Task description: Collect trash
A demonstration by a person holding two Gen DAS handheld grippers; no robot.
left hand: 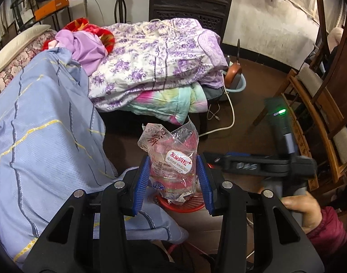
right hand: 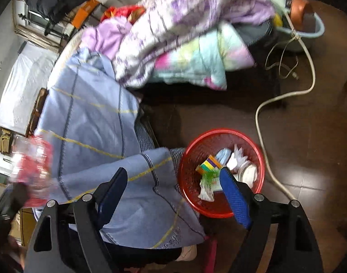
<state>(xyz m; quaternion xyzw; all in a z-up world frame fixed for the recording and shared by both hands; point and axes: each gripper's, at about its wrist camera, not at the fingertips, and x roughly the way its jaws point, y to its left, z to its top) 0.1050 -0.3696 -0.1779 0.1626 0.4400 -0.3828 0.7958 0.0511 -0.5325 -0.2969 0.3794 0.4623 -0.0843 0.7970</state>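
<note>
My left gripper [left hand: 173, 182] is clenched on a crumpled clear plastic food wrapper [left hand: 171, 157] with red print and a white label, its blue pads [left hand: 143, 182] pressing the wrapper's two sides while the upper part sticks up above the fingertips. Straight below the wrapper I see the rim of the red mesh basket [left hand: 184, 207], partly hidden behind the bag and my fingers. To the right in that view my other hand [left hand: 303, 211], in a dark red sleeve, grips the handle of the second tool, which shows a green light. My right gripper [right hand: 173, 182] stands released, jaws spread wide with nothing between them; one blue pad [right hand: 236, 199] hangs over the near edge of the red mesh basket [right hand: 189, 159], which sits on the dark tiled floor. Inside the basket lie a small striped carton [right hand: 207, 165], a green-printed wrapper [right hand: 208, 177], white crumpled tissue [right hand: 238, 159] and a pale blue scrap [right hand: 223, 154]. The light blue striped bedsheet [right hand: 94, 122] drapes down just beside the basket, touching its left rim. At the far left of the right view, blurred, the red-printed wrapper shows again. A cream cable [right hand: 264, 104] snakes across the floor beyond the basket.
</note>
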